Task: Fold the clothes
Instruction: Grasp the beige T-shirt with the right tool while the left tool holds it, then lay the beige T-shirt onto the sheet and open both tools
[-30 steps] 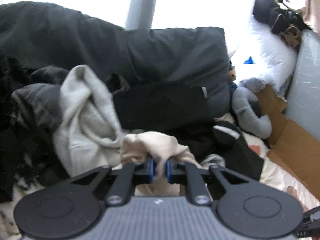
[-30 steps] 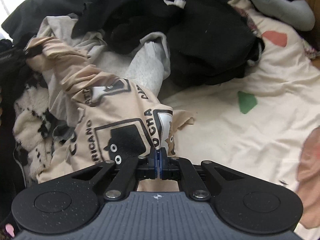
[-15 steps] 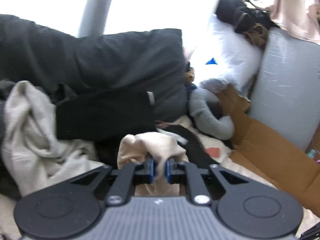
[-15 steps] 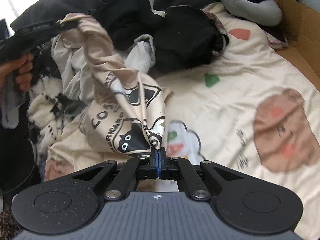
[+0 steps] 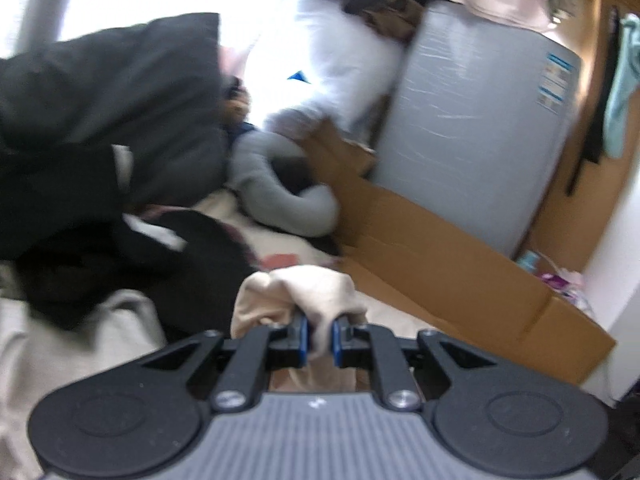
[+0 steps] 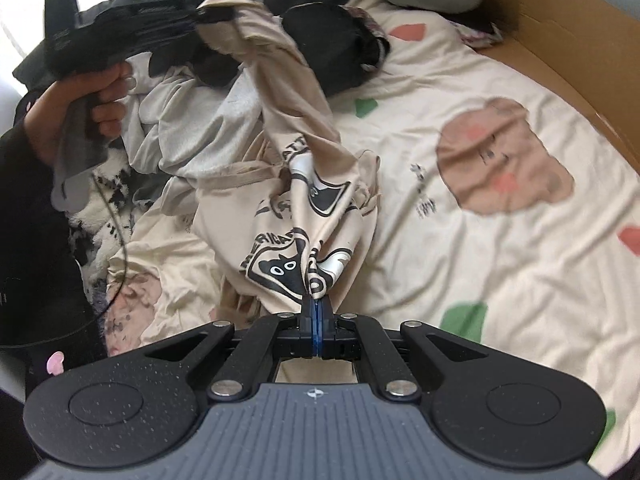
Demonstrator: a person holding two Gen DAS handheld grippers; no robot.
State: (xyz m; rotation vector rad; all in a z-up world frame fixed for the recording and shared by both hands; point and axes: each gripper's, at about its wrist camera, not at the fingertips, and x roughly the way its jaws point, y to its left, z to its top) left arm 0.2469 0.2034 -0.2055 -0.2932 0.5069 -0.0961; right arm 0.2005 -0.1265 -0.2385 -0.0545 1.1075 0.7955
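In the left wrist view, the left gripper pinches a bunched fold of the beige cotton T-shirt with black cartoon prints, lifted above the bed beside a flattened brown cardboard sheet; one grey padded bolster and a heap of dark garments lie behind. The picture is blurred, so finer detail is lost. In the right wrist view, the right gripper is pressed together on another edge of the same shirt, which hangs twisted between the two grippers over the cream bedsheet with coloured cartoon patches — the far end is held by the left gripper in the person's hand. I judge the twist the main risk: laid down like this, the shirt would crease rather than spread flat, and the thin right pinch could slip. Count: two grippers, one shirt in hand, one pale grey garment in the pile.
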